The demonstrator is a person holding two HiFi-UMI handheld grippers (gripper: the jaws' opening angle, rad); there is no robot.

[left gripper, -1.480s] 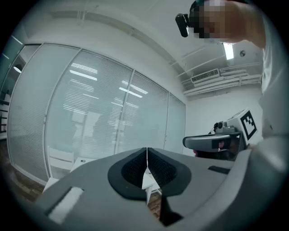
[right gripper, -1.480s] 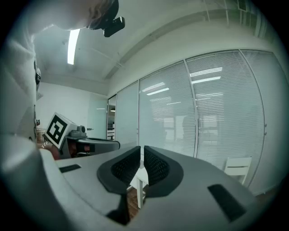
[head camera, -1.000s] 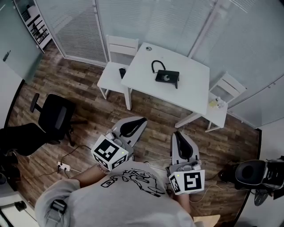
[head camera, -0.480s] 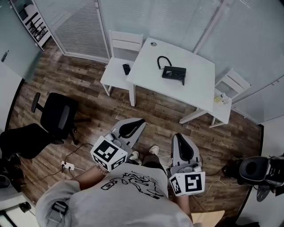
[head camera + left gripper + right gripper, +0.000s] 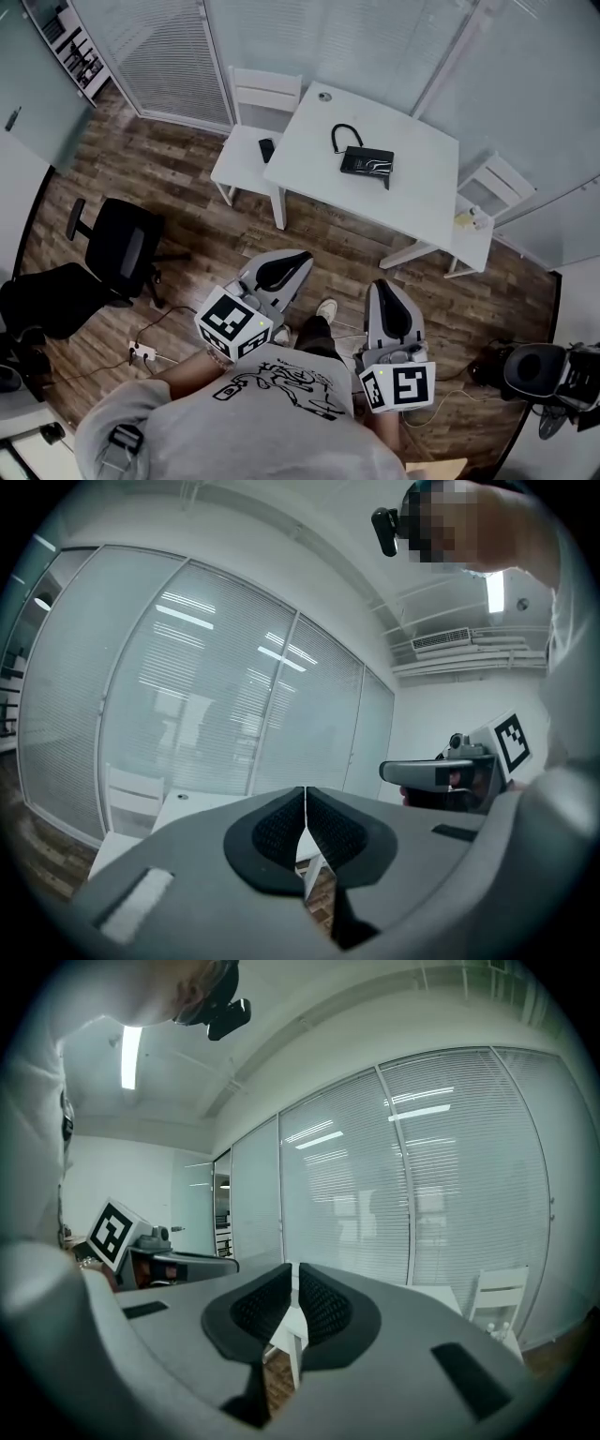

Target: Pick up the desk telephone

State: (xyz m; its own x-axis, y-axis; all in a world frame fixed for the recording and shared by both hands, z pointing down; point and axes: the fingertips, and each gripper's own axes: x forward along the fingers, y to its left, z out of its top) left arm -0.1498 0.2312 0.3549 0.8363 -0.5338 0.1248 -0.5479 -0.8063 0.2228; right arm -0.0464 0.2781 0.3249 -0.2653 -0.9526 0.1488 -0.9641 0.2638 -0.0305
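Head view: desk telephone (image 5: 367, 162), dark w/ a cord loop at its far-left side, sits mid white table (image 5: 412, 197), on the far side of the room. Left gripper (image 5: 298, 257) & right gripper (image 5: 377, 284) hang near the person's body over wood floor (image 5: 187, 187), well apart from it. Gripper views: each jaw pair is pressed together, nothing between. Marker cubes (image 5: 232, 322) show black-white square codes. Shirt (image 5: 272, 394) print is too small to read. Small dark item (image 5: 267, 148) lies on the left chair (image 5: 239, 173) seat.
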